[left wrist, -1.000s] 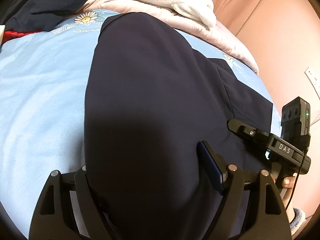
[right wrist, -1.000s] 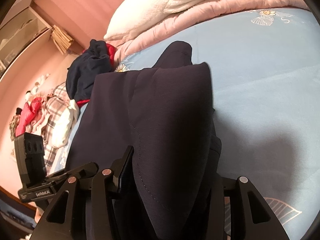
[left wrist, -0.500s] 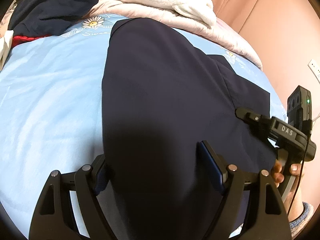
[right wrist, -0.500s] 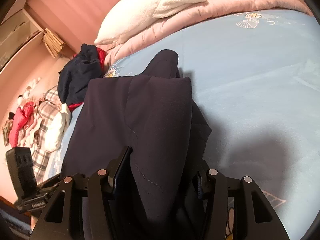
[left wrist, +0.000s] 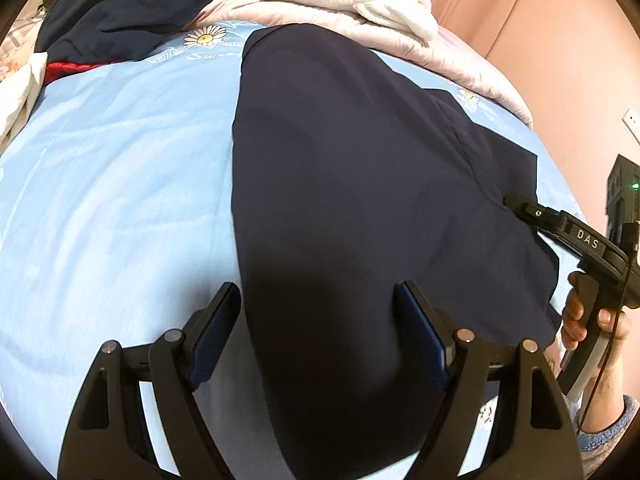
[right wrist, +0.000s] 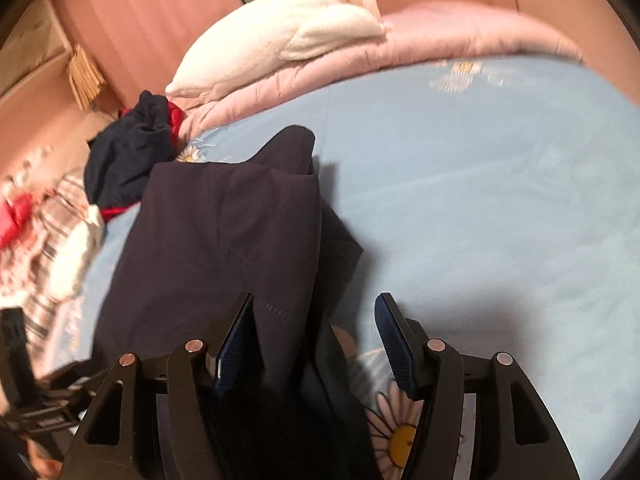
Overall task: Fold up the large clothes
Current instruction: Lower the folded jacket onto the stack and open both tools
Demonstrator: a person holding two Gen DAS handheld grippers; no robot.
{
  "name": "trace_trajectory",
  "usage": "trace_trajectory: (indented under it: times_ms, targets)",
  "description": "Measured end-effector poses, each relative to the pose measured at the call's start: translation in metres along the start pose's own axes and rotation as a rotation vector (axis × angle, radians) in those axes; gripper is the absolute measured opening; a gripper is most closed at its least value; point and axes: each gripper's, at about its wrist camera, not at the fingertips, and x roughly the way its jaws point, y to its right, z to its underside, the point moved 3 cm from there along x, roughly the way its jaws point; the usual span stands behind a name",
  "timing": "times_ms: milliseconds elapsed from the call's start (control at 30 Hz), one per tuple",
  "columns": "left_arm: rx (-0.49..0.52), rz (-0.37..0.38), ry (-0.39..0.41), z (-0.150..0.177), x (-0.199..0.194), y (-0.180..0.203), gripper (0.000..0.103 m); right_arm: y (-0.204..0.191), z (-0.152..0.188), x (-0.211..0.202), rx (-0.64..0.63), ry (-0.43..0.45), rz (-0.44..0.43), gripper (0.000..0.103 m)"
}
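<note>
Navy trousers (left wrist: 344, 208) were laid folded lengthwise on the light blue bedsheet (left wrist: 112, 208), their near end draped between the spread fingers of the left gripper (left wrist: 320, 316), whose pads were held apart and not clamped. The right gripper (right wrist: 314, 344) was likewise seen parted over the garment's near edge (right wrist: 224, 240), beside a daisy print (right wrist: 400, 440). Farther off, a dark crumpled garment (right wrist: 128, 160) was piled at the bed's far left corner, and a white blanket (right wrist: 280, 40) was stacked on a pink quilt (right wrist: 440, 36) along the far edge.

You read "DAS" on the right gripper (left wrist: 516, 204) body, partial cursive "Swee" beside the daisy print on the blue bedsheet (left wrist: 120, 184).
</note>
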Motion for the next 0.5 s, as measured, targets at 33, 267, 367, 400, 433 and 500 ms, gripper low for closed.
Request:
trace_trajectory:
  times_ms: [33, 267, 367, 400, 433, 500]
  targets:
    - [0.000, -0.003, -0.001, 0.002, -0.001, 0.000, 0.082, -0.002, 0.000, -0.003, -0.019, 0.007, 0.022, 0.060]
    - [-0.018, -0.022, 0.001, 0.017, -0.008, -0.002, 0.082, -0.018, 0.005, -0.033, -0.152, 0.086, 0.123, 0.060]
    - [-0.029, -0.022, 0.003, 0.020, -0.011, -0.001, 0.082, -0.027, 0.011, -0.046, -0.198, 0.121, 0.093, 0.060]
    - [-0.030, -0.024, 0.005, 0.021, -0.013, 0.000, 0.082, -0.030, 0.013, -0.050, -0.207, 0.127, 0.061, 0.060]
    - [-0.027, -0.028, 0.007, 0.023, -0.014, 0.001, 0.082, -0.033, 0.015, -0.052, -0.213, 0.130, 0.035, 0.060]
    - [-0.019, -0.035, 0.010, 0.026, -0.016, 0.003, 0.082, -0.042, 0.021, -0.055, -0.239, 0.130, -0.018, 0.060]
